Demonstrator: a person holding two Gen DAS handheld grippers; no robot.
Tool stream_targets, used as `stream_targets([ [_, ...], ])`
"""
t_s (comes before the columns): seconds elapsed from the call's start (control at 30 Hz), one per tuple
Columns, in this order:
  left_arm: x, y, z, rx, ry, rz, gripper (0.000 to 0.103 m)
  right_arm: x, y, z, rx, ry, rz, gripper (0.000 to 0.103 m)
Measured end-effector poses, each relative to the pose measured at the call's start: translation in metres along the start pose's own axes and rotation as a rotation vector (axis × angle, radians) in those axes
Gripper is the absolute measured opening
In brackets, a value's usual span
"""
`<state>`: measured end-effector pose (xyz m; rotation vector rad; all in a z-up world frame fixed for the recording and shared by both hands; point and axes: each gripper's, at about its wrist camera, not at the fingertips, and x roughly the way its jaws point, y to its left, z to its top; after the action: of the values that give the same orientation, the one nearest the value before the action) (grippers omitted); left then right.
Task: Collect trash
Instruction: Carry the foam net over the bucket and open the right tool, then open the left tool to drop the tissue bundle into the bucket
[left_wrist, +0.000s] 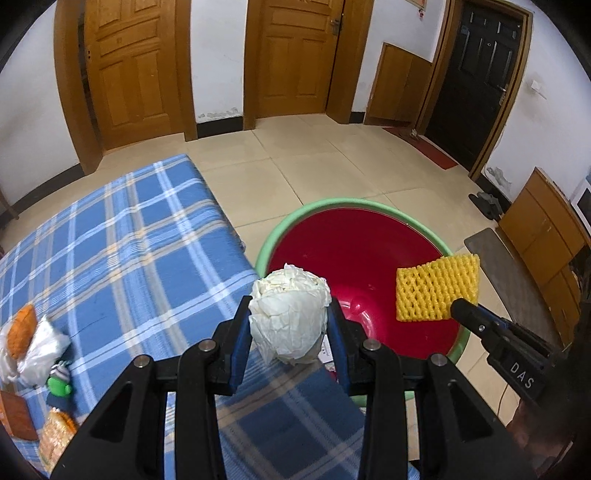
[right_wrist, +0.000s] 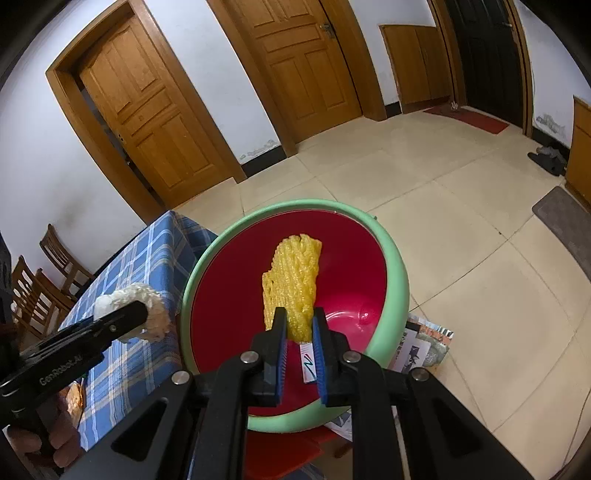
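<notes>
R gripper (right_wrist: 299, 325) clamped on yellow foam net (right_wrist: 293, 286), long axis up, already over red basin (right_wrist: 229, 266); L gripper (left_wrist: 290, 325) clamped on paper wad (left_wrist: 290, 314), at basin's near-left rim w/ table (left_wrist: 122, 236) below, needs shift right.

basin (right_wrist: 397, 291): glossy plastic | wad (left_wrist: 290, 314): crumpled paper | net (left_wrist: 436, 288): probably foam

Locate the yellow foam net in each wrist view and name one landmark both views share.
Left wrist view: yellow foam net at right of centre, over the basin, pinched by the right gripper.
Right wrist view: yellow foam net at centre, rising from the right gripper.
Shared landmark: red basin with green rim.
</notes>
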<state>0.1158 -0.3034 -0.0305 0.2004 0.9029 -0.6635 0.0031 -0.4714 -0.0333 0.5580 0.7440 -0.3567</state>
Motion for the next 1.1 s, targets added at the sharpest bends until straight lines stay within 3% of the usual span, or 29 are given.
stream_targets([
  [0.13,0.008,-0.006,0.002,0.010,0.011,-0.010,0.039,0.003,-0.004,-0.001,0.006,0.002,-0.003,0.020],
  [0.23,0.013,-0.008,0.002,0.012,0.017,-0.012,0.039,0.002,-0.007,-0.001,0.018,-0.003,-0.011,0.029],
  [1.1,0.006,-0.015,0.006,0.010,0.009,-0.028,0.051,-0.007,-0.004,0.002,0.031,-0.032,-0.014,0.040],
])
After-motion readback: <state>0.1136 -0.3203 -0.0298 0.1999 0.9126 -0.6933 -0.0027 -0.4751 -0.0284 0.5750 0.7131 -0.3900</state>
